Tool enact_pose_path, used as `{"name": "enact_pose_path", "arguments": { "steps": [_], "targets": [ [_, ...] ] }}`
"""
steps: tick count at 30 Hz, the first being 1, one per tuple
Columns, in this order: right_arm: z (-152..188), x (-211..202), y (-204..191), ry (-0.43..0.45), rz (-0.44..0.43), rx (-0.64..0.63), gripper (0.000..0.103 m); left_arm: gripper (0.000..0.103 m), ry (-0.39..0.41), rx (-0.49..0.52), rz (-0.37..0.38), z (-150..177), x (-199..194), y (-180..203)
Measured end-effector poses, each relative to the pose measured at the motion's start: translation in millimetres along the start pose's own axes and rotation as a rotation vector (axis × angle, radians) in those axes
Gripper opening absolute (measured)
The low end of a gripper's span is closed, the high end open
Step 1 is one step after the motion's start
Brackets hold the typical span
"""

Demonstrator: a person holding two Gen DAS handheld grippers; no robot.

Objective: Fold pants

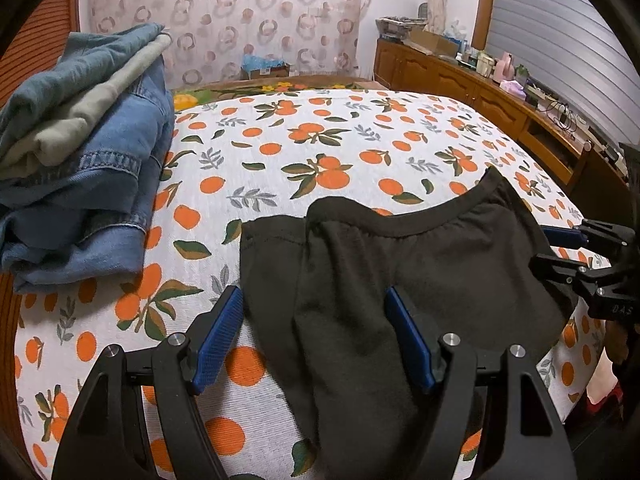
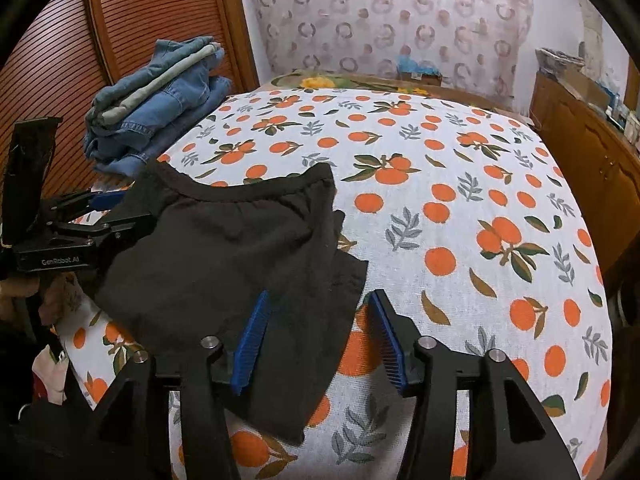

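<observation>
Black pants (image 1: 400, 264) lie on the orange-print bed cover, waistband toward the far side, legs running toward the near edge; they also show in the right wrist view (image 2: 240, 248). My left gripper (image 1: 316, 312) is open, its blue pads (image 1: 218, 340) straddling the leg ends just above the cloth. My right gripper (image 2: 320, 316) is open over the leg ends at the pants' right side. Each gripper shows in the other's view: the right one (image 1: 560, 248) at the pants' far right edge, the left one (image 2: 108, 210) at the waistband's left corner.
A stack of folded jeans and a grey garment (image 1: 80, 152) sits at the bed's far left, also in the right wrist view (image 2: 156, 100). A wooden cabinet (image 1: 500, 100) with clutter runs along the right. A slatted wooden door (image 2: 140, 20) stands on the left.
</observation>
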State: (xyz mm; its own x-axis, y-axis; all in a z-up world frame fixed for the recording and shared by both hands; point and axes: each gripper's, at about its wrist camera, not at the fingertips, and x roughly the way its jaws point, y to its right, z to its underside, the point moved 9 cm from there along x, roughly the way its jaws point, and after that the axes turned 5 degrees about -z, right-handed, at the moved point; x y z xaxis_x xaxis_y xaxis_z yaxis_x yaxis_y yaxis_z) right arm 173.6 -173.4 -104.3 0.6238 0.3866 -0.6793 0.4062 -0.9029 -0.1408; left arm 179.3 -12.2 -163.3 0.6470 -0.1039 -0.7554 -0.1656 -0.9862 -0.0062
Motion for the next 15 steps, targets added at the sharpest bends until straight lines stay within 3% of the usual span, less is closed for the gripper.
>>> {"name": "enact_pose_path", "arguments": {
  "steps": [9,11,15],
  "targets": [
    [-2,11,-6,-0.011,0.052,-0.055,0.072,0.075,0.004,-0.007,0.008,2,1,0],
    [-3,12,-3,-0.002,0.069,-0.041,0.082,0.075,0.004,-0.009,0.01,2,1,0],
    [-3,15,0,-0.015,0.078,-0.031,0.084,0.076,0.004,-0.007,0.008,2,1,-1]
  ]
}}
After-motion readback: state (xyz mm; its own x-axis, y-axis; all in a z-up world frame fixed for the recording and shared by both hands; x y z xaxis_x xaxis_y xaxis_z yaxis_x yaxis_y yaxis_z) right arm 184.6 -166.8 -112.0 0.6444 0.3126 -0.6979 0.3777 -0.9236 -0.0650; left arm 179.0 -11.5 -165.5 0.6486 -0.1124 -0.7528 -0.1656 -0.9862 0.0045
